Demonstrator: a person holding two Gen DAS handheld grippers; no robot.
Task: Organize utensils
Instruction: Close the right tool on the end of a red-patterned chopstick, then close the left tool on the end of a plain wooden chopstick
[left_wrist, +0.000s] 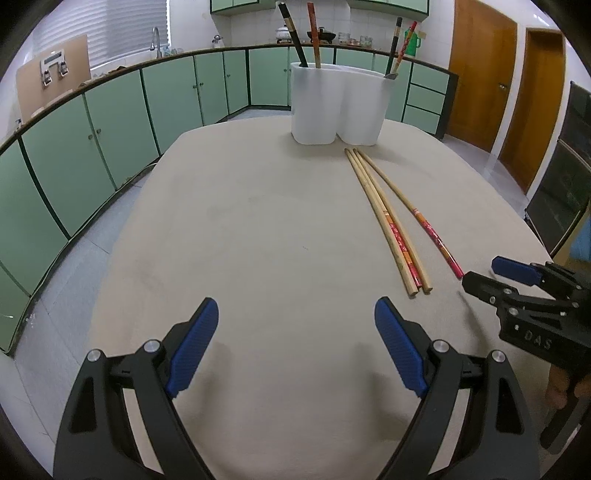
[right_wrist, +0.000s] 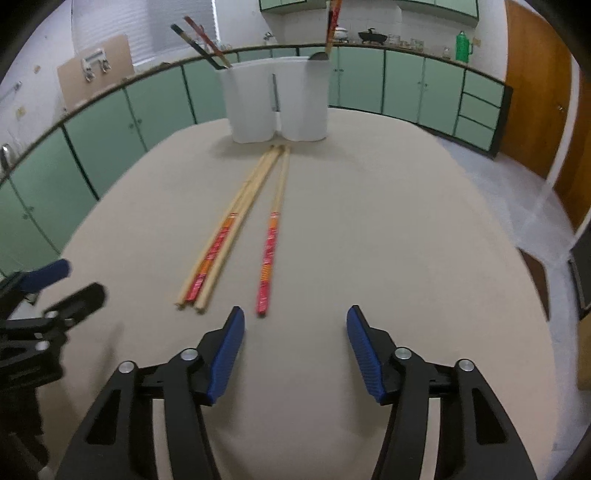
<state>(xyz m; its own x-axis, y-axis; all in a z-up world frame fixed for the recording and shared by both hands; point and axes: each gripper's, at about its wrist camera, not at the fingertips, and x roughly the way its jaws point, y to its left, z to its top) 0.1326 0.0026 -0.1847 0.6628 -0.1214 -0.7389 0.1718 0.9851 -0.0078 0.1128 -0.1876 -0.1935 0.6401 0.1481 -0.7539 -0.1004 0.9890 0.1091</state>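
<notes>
1. Four chopsticks lie on the desk (right_wrist: 369, 240): a bundle of three chopsticks (right_wrist: 218, 243) touching one another, and a single chopstick (right_wrist: 271, 240) just beside it toward 3 o'clock in the right wrist view.
2. Their thin tips meet near the foot of the white holder (right_wrist: 275, 107), which stands at 12 o'clock at the far end of the desk. Black and red utensils already stand in its two cups.
3. The right gripper (right_wrist: 295, 347) hangs above the desk with its fingers (right_wrist: 227, 354) released and nothing between them. The painted butt of the single chopstick lies just ahead of the left-hand finger, at about 11 o'clock.
4. The left gripper (left_wrist: 295, 347) hangs spread wide and empty over bare desk, with the chopsticks well off toward 2 o'clock.
5. My judgement: the step in hand is lining up on the single chopstick, and most of the sorting is not yet done.
6. Risk: the chopstick sits outside the gap, so closing now would catch only air or flick its end sideways into the bundle.
7. Risk: a round, thin stick lying flat may roll or pivot out of the pads if pinched near its very end.
8. Risk: the two grippers are close, so a sideways reach could knock one against the other.
9. Risk: a long stick carried by one end may droop and strike the holder's rim.
</notes>
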